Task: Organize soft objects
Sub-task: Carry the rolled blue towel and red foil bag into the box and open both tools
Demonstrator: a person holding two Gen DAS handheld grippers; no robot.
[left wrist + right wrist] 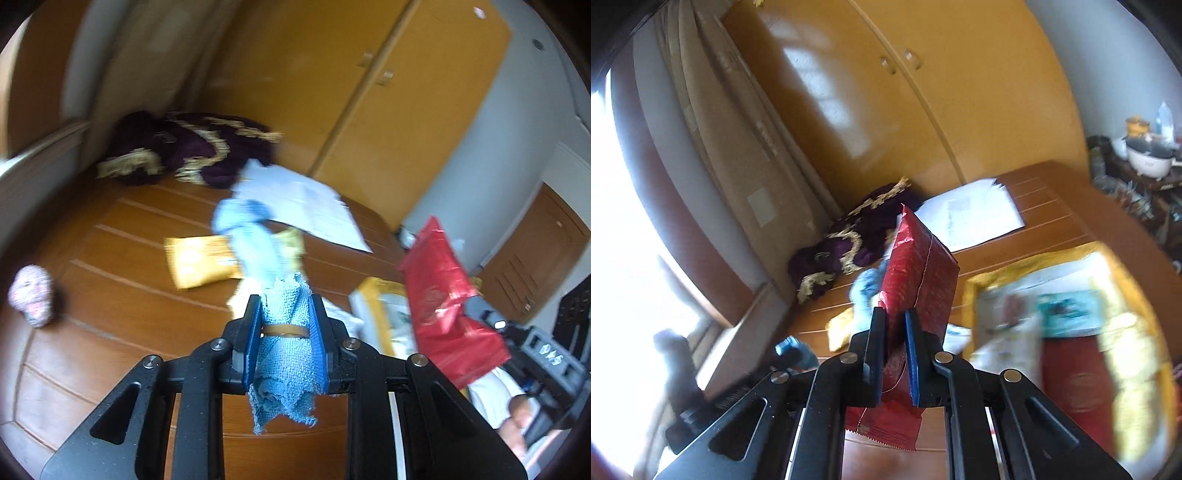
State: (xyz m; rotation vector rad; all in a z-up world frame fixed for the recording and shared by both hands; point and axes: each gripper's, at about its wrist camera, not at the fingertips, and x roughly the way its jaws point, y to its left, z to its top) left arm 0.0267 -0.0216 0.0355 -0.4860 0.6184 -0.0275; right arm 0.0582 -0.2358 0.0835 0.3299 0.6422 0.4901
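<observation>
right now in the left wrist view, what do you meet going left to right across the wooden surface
pink crocheted ball → purple and gold fabric → yellow packet → blue cloth clamped in the left gripper → red packet held up at the right

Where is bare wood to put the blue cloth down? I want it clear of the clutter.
Bare wooden surface lies between the pink knitted item, the purple blanket and the yellow packet. Crowded: around the white papers and yellow-edged box.

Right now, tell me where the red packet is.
The red packet is clamped in the right gripper, held up above the wooden surface, right of the blue cloth in the left-wrist view.
</observation>
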